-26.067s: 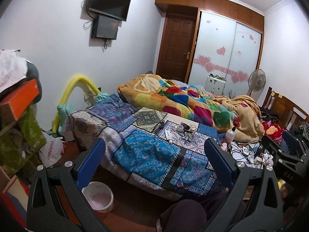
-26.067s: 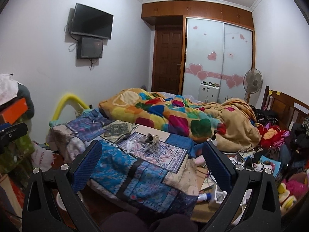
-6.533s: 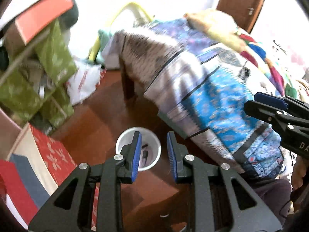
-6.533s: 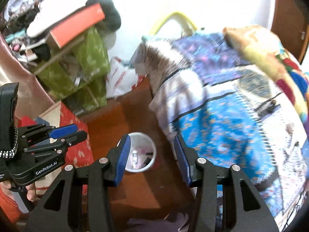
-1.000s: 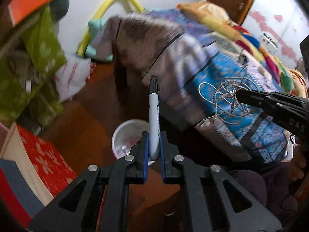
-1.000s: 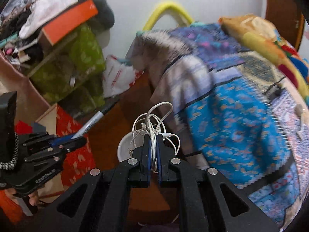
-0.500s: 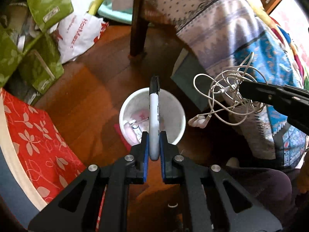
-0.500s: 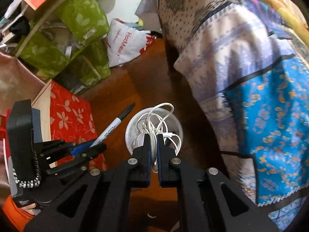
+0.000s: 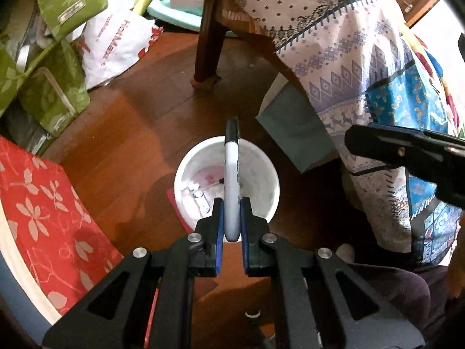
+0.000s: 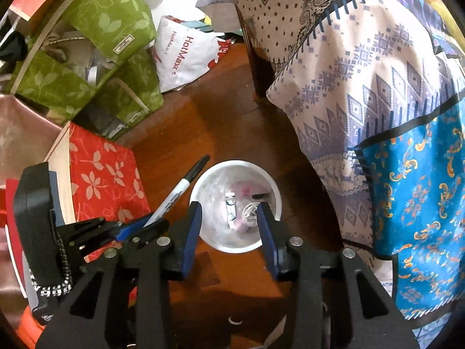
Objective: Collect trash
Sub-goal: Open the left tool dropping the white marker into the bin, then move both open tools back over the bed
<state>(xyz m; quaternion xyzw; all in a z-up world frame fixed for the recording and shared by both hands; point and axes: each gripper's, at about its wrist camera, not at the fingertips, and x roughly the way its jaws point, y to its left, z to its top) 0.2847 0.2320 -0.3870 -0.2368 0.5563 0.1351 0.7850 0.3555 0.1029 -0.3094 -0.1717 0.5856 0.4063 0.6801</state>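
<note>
Left gripper (image 9: 232, 218) is clamped tight on a marker (image 9: 231, 174), its blue pads (image 9: 220, 224) pressing the white barrel near the butt end, the black cap pointing toward twelve o'clock in the left wrist view. The marker hangs over the white bin (image 9: 271, 180), which sits on the brown wooden floor (image 9: 139, 122) at the centre of that view. Right gripper (image 10: 229, 226) points down over the same bin (image 10: 277, 200); its jaws are opening, and nothing sits between its blue pads (image 10: 193, 226). Beyond the gap between them, a tangle of white cable (image 10: 249, 210) lies inside the bin, alongside a small white tube, a dark bit and some pinkish scraps.

In the right wrist view the left gripper (image 10: 136, 226) shows at eight o'clock from the bin, with the marker (image 10: 177, 195) slanting up toward the bin's rim. In the left wrist view the right gripper (image 9: 407, 154) enters as a black bar from three o'clock.

A patterned cloth (image 10: 363, 81) drapes from twelve to four o'clock of the bin. A red floral box (image 10: 101, 174) lies at nine o'clock, green leaf-print bags (image 10: 110, 29) at ten to eleven, and a white plastic bag with red lettering (image 10: 186, 55) near eleven. A wooden furniture leg (image 9: 207, 46) stands at twelve o'clock in the left wrist view.
</note>
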